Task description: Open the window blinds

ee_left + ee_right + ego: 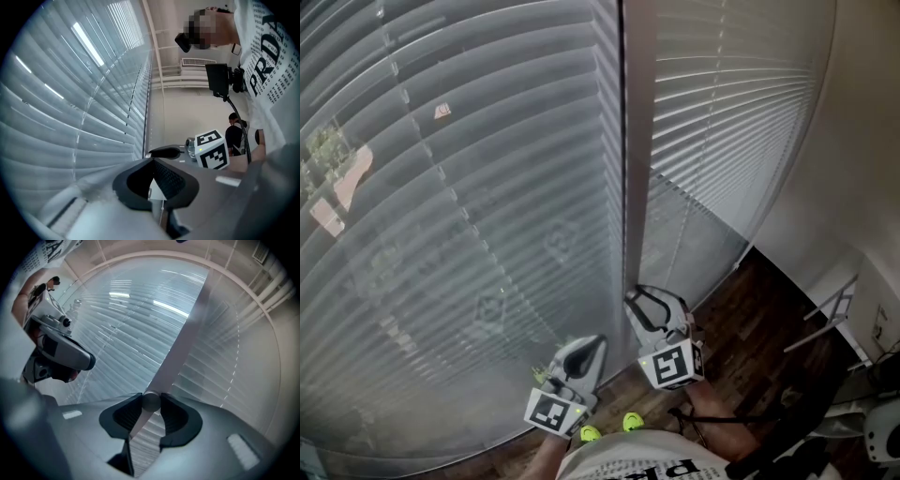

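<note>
Grey slatted blinds hang shut in two panels, a wide left one (469, 187) and a narrower right one (722, 122), with a pale upright post (635, 141) between them. My right gripper (649, 305) is at the foot of that post, shut on the pale tilt wand (151, 401), whose rounded part sits between both pads. My left gripper (584, 347) is just left of it, close to the lower slats, with its jaw tips together (153, 161). A thin pale line runs below those tips; I cannot tell what it is.
Dark wood floor (750, 319) lies below the window and a cream wall (853, 169) closes the right side. A white folding frame (832, 309) leans there. Behind me are a black monitor on a stand (217, 78) and a seated person (236, 129).
</note>
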A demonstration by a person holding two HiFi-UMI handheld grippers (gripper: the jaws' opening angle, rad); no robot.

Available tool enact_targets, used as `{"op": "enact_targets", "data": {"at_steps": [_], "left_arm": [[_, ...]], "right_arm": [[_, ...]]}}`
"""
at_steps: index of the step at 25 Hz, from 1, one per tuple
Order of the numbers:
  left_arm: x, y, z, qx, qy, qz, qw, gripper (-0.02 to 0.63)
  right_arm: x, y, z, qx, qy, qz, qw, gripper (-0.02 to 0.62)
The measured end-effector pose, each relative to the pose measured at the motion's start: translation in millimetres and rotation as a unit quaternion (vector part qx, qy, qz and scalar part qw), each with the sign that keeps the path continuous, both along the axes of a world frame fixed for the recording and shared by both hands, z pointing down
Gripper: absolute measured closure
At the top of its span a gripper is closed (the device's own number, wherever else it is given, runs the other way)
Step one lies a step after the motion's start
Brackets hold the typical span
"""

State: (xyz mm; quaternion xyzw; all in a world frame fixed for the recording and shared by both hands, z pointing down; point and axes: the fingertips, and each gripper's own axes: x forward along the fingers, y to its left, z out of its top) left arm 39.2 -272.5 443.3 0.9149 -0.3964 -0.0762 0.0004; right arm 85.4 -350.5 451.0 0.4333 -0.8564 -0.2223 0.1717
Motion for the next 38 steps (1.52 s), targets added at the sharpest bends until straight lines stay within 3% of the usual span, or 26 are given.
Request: {"op": "enact_targets", "data": {"at_steps": [3,17,24,38], "left_arm": [[-3.6,0.2,3.0,0.004,-0.021,0.004,0.9998,0.614],[-5.3,2.8,1.3,0.0,-0.019,0.007,0.9998,0.614],[-6.8,6.5,1.6,-0.001,-0.021,0.01,0.9997,0.614],[-11.5,13.4,2.3,-0.004,-0.023,0.02,0.9995,0.614]], "right_arm": [[0.7,-0.6,-1.1,-0.001,0.0,0.003,1.0,0.474],[3.5,-1.8,-2.7,-0.042,-0.064,0.006,0.997,0.474],[5.1,-3.3,-2.2,-0.075,-0.125,0.01,0.989,0.474],[9.0,-6.9,0.6,-0.118,-0.197,0.034,0.973,0.474]]}}
